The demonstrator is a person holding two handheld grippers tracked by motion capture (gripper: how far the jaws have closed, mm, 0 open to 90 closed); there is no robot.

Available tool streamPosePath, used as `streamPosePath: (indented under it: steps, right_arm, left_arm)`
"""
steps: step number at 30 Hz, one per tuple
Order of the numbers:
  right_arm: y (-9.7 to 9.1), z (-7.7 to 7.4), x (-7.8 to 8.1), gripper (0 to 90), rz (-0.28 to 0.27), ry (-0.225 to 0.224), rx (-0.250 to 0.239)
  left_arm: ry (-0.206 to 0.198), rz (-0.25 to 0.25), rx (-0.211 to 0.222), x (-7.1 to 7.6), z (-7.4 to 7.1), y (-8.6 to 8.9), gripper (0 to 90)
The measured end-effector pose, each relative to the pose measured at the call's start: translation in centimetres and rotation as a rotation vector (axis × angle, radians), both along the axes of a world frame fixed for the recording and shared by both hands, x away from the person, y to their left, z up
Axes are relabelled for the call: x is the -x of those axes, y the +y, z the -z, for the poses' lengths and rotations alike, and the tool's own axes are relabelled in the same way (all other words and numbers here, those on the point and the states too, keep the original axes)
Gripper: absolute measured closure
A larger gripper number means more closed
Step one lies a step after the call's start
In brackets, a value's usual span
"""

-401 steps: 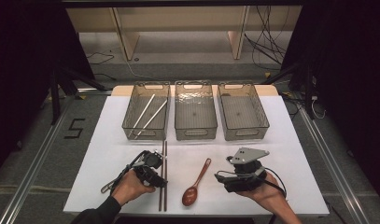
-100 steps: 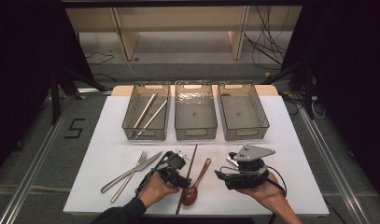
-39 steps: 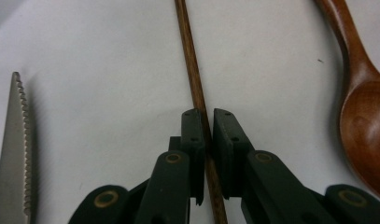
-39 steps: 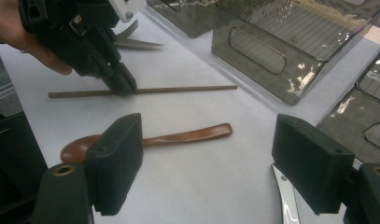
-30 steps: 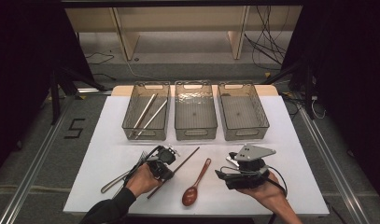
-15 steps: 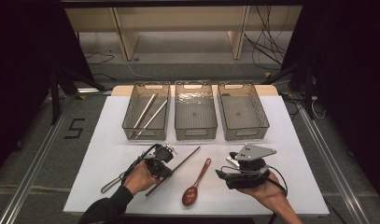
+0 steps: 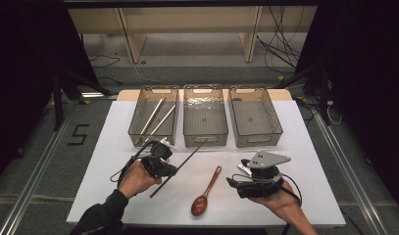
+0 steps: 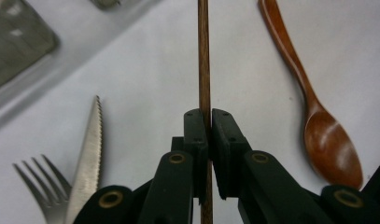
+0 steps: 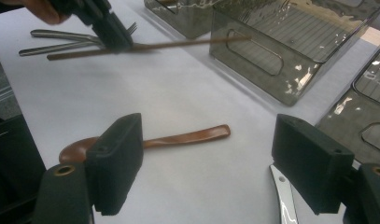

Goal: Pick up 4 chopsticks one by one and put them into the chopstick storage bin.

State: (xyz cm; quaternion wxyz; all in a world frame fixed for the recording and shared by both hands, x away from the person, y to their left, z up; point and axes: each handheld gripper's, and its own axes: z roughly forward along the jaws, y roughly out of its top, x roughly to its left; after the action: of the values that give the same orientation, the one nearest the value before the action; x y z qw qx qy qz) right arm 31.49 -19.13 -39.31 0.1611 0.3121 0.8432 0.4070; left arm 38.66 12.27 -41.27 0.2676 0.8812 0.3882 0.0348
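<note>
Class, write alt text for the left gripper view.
Black tongs clamp a thin brown wooden chopstick above a white table. A brown wooden spoon lies to the right, a steel fork and serrated knife to the left.

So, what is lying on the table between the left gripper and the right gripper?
A wooden spoon lies on the white table between the left gripper and the right gripper, as the high view shows.

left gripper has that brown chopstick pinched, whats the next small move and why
Probably carry it on toward the left bin. The left gripper is shut on the wooden chopstick and holds it clear of the table, pointing at the bins. The left bin already holds two metal chopsticks, so it looks like the chopstick bin; the wooden spoon lies untouched.
</note>
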Motion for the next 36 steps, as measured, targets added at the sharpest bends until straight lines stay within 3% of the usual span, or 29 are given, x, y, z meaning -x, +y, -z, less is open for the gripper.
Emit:
streamPosePath:
  steps: [6,13,21,36]
  right_arm:
    - [0.0,0.0,0.0,25.8,0.003,-0.001,0.0]
    - [0.0,0.0,0.0,25.8,0.003,0.002,-0.002]
    - [-0.1,0.0,0.0,25.8,0.003,0.003,-0.002]
    - [-0.1,0.1,-0.1,25.8,0.004,0.003,-0.005]
  left_arm:
    - [-0.029,-0.015,0.046,-0.5,-1.3,0.9,84.4]
    - [-0.066,-0.07,0.097,-1.6,-2.7,2.6,84.4]
    - [-0.101,-0.11,0.131,-2.6,-3.9,4.1,84.4]
    - [-0.154,-0.168,0.144,-5.2,-5.5,5.2,84.4]
